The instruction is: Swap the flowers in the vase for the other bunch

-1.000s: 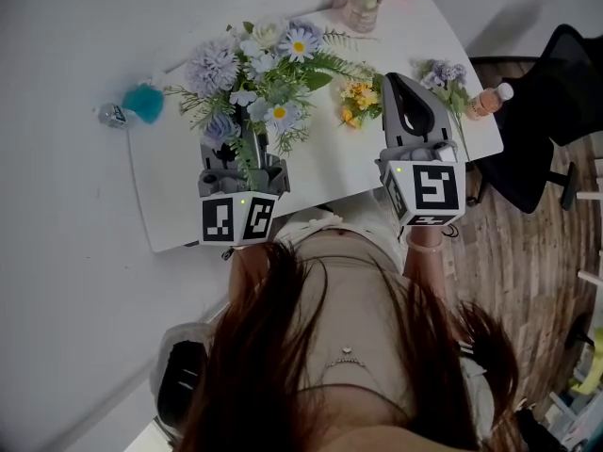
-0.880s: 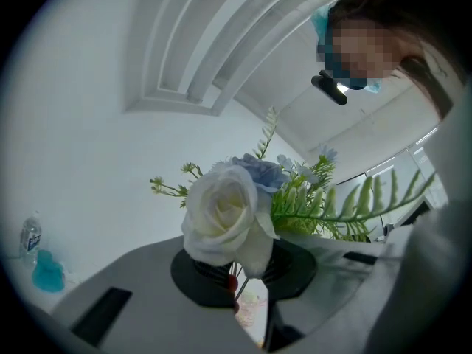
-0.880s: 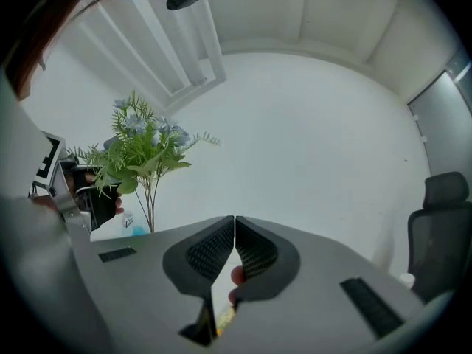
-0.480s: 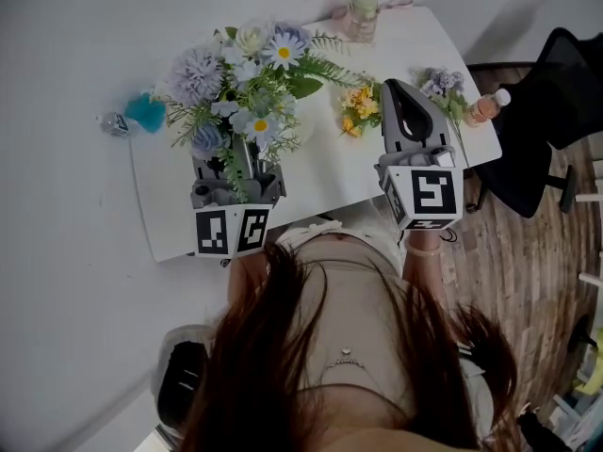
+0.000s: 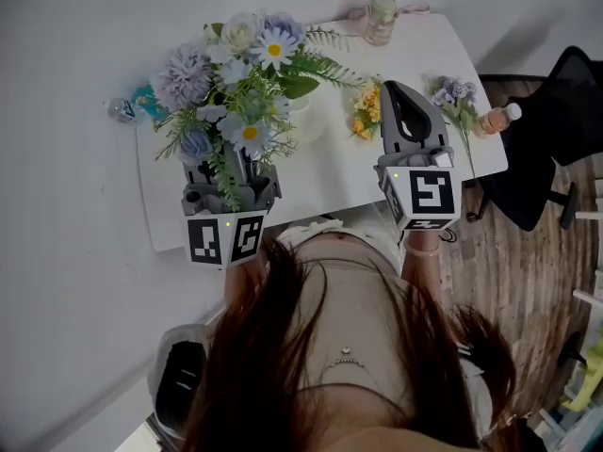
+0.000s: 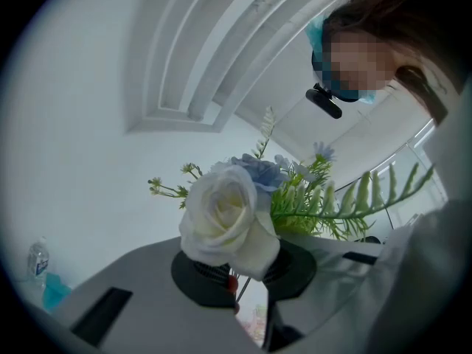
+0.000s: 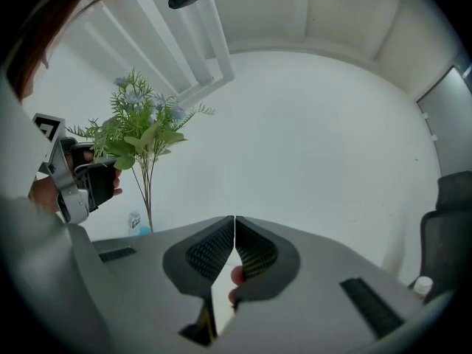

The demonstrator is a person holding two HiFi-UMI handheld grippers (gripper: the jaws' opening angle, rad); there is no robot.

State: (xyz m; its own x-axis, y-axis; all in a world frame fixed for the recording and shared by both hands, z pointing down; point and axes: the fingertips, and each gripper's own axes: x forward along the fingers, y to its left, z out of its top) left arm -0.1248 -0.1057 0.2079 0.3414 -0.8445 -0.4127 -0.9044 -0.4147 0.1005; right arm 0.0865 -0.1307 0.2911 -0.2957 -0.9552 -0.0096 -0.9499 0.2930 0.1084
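Note:
My left gripper (image 5: 231,183) is shut on the stems of a big bunch of flowers (image 5: 236,73), white, blue and lilac with green fern, and holds it up above the white table (image 5: 330,172). In the left gripper view a white rose (image 6: 225,220) fills the space over the jaws, which stand nearly together on the thin stems. My right gripper (image 5: 397,90) hovers over the table's right half, shut with nothing in it (image 7: 234,221). A small yellow bunch (image 5: 366,109) lies on the table just left of it. The right gripper view shows the held bunch (image 7: 144,135) at its left.
A lilac sprig (image 5: 454,95) and an orange bottle (image 5: 497,119) lie near the table's right edge. A glass jar (image 5: 381,19) stands at the back. A teal object (image 5: 143,100) and a small bottle (image 5: 121,110) sit at the far left. A black chair (image 5: 551,130) stands on the right.
The left gripper has risen and drifted left with the big bunch, which now stands higher over the table. The right gripper stays shut and has hardly shifted in the picture.

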